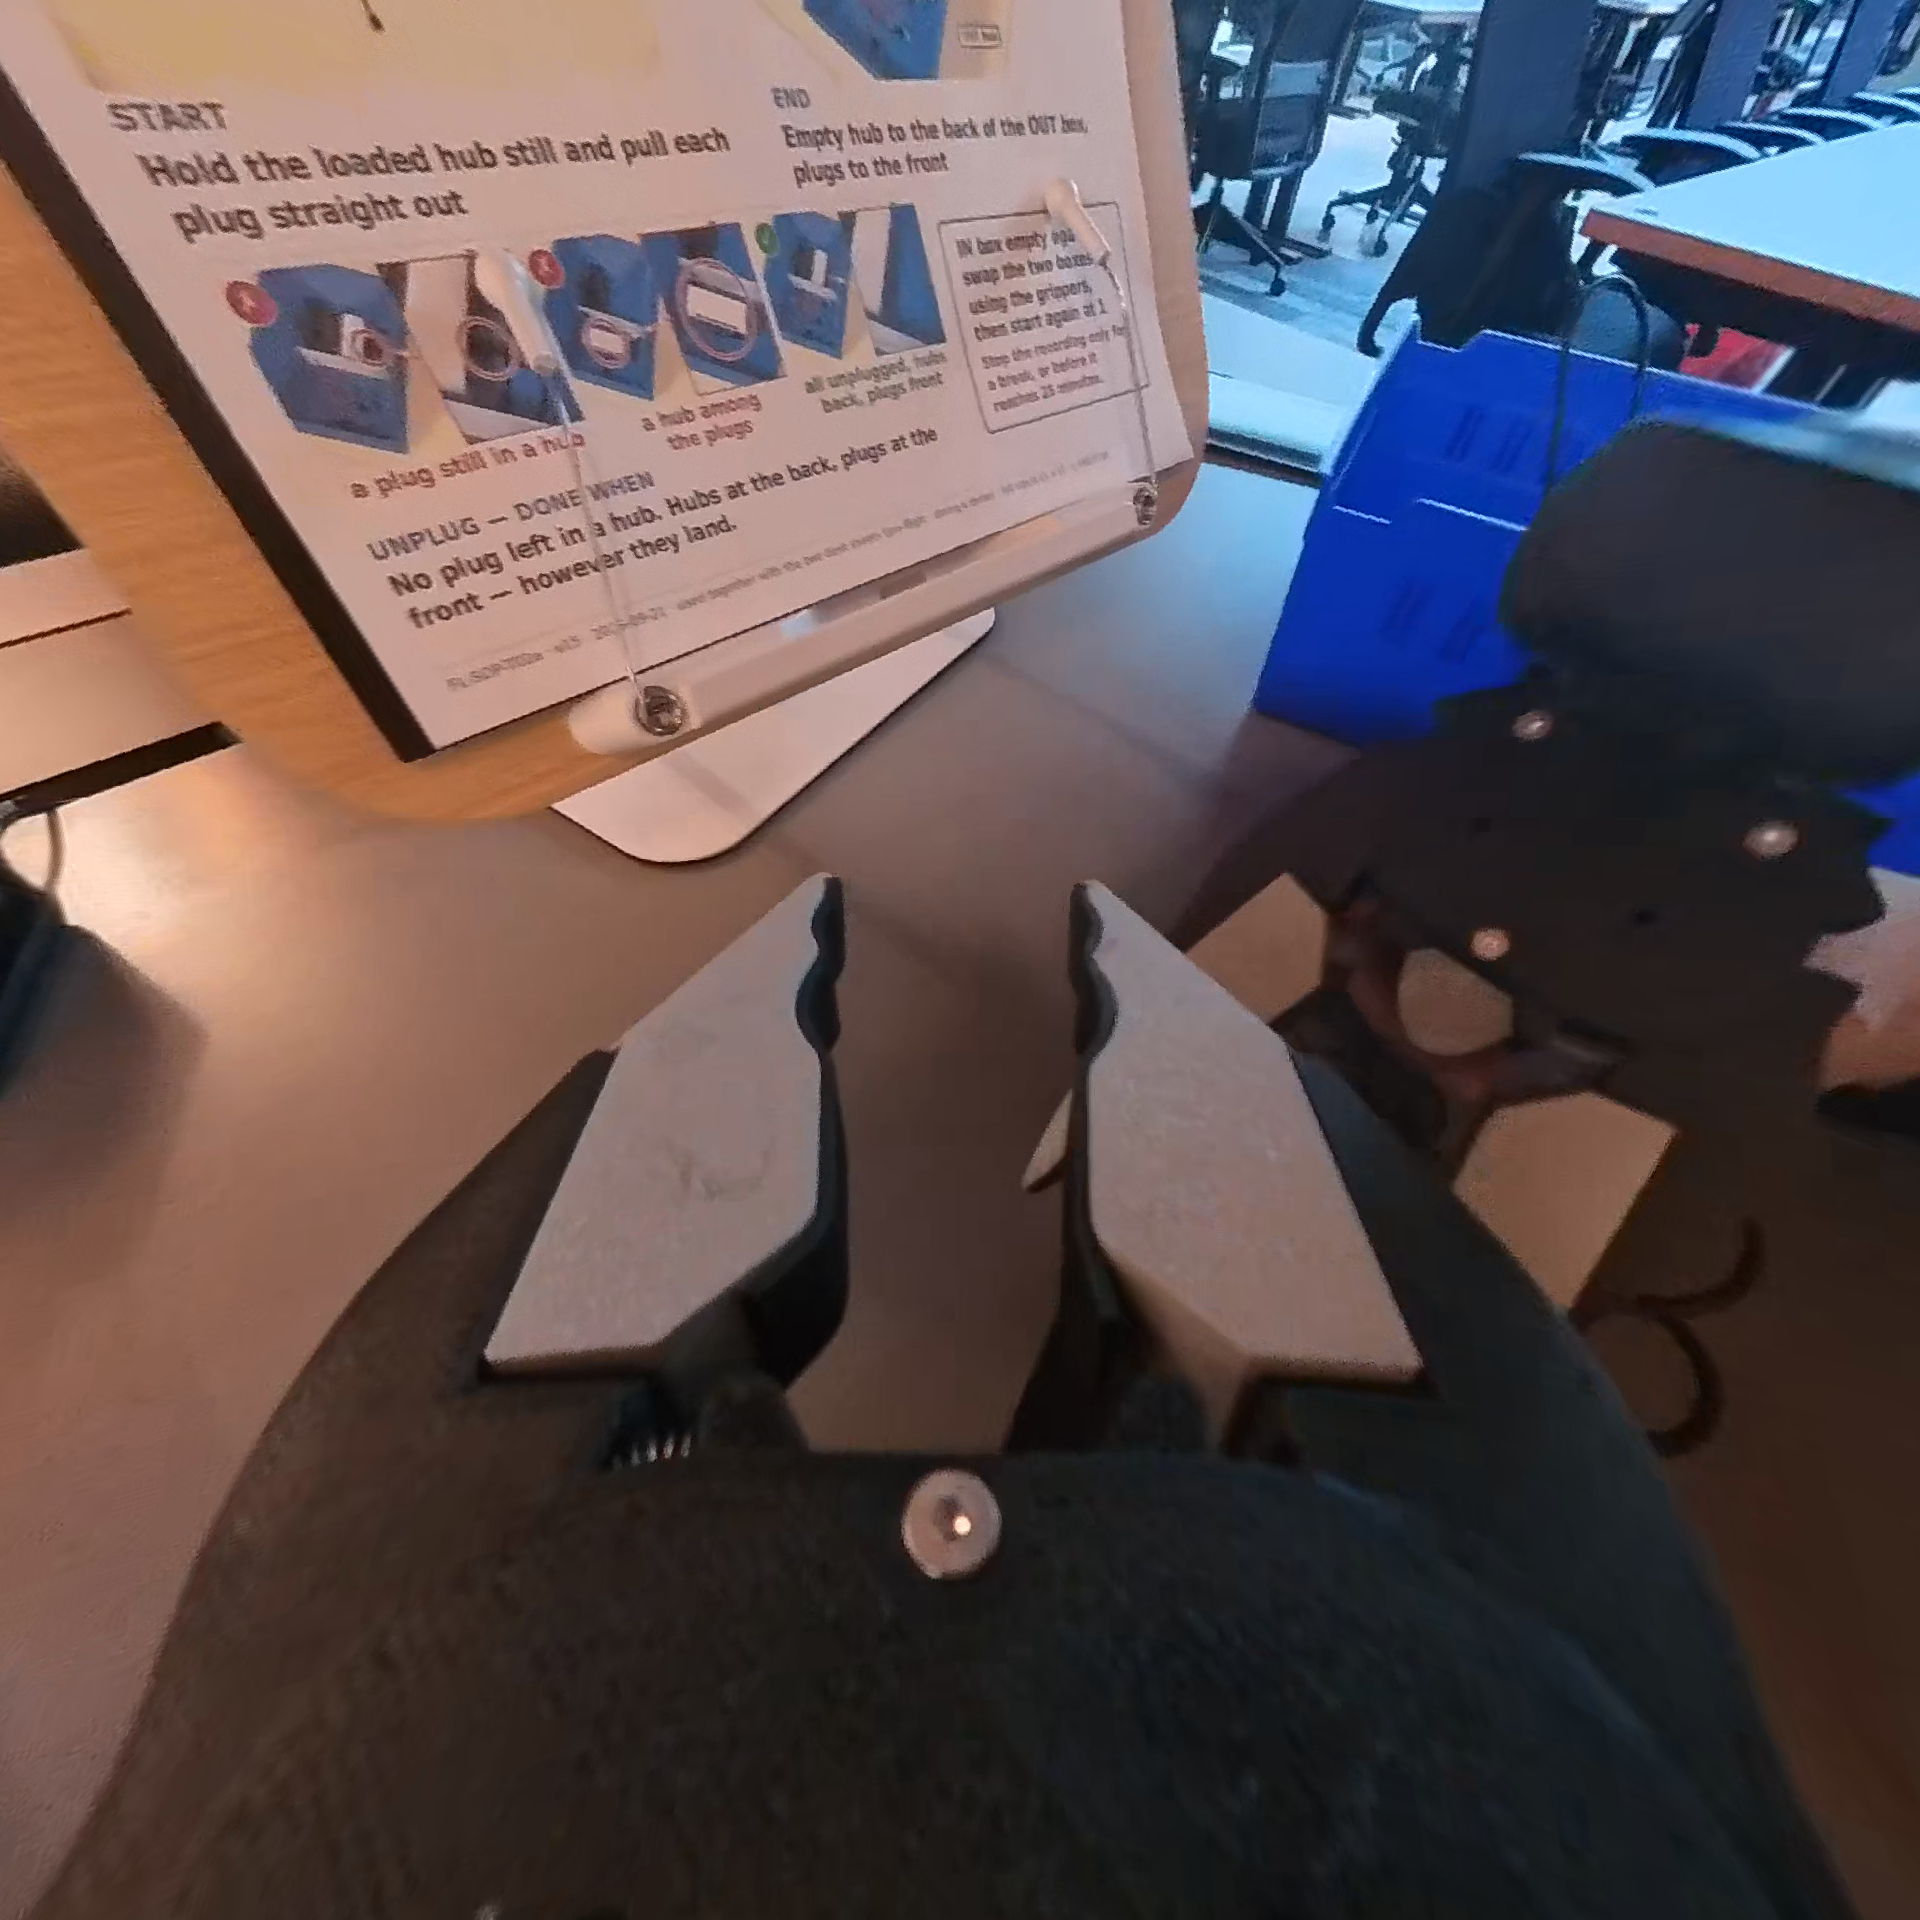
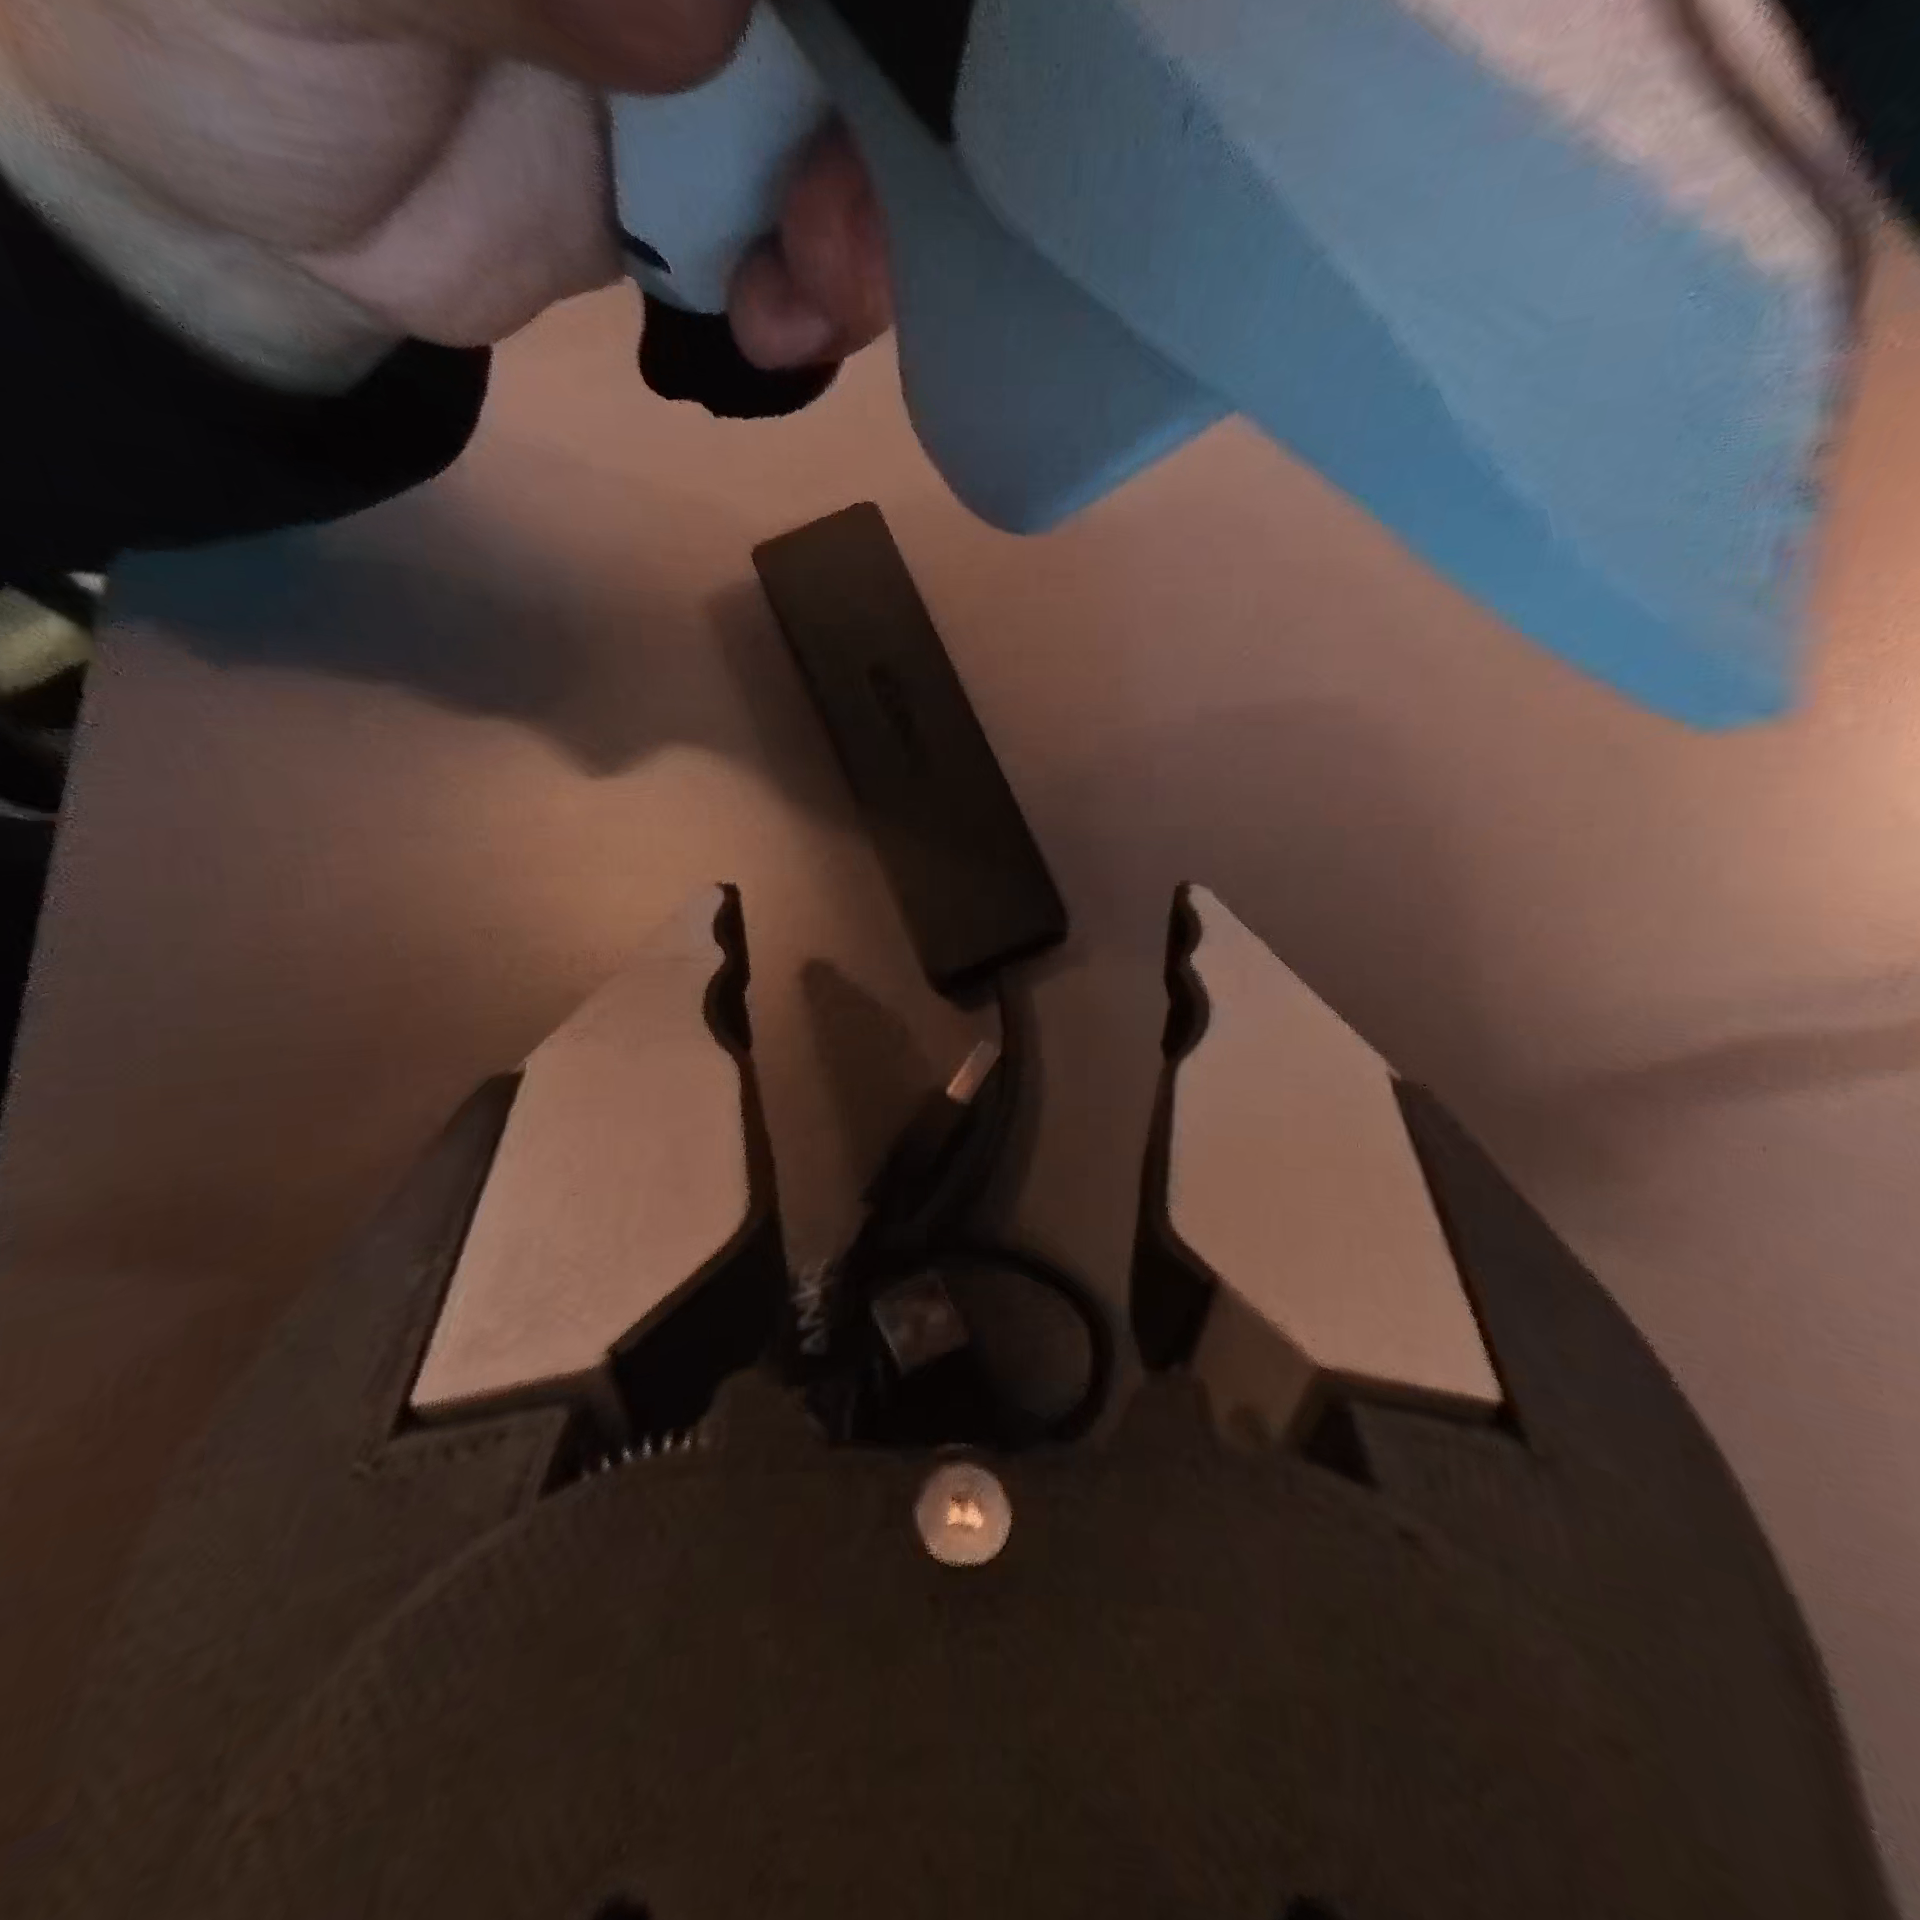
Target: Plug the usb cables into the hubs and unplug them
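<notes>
your left gripper (image 1: 956, 904) is hanging over the brown table (image 1: 364, 1039) with its jaws parted and nothing between them. ahead of it an instruction sheet (image 1: 623, 343) is standing on a wooden board with a white stand (image 1: 790, 748); it is carrying printed headings, small photos and a boxed note, which i'm leaving unread. to the right a blue bin (image 1: 1392, 582) is sitting on the table, and your other gripper, black with silver screws, is showing blurred in front of it (image 1: 1621, 831). office chairs (image 1: 1278, 135) are standing in the room beyond.

your right gripper (image 2: 956, 904) is pointing down at the table (image 2: 364, 935), jaws spread wide and gripping nothing. a black usb hub (image 2: 904, 748) is lying flat on the table just ahead of the fingertips, angled up and to the left; there is a small mark on its top, too blurred to tell. its short cable is coiling between the fingers, where a usb plug (image 2: 971, 1070) with a silver end is lying loose, not in any port. a blue bin (image 2: 1403, 364) is tilting above the hub, and a hand (image 2: 800, 270) is showing at the top, blurred.
</notes>
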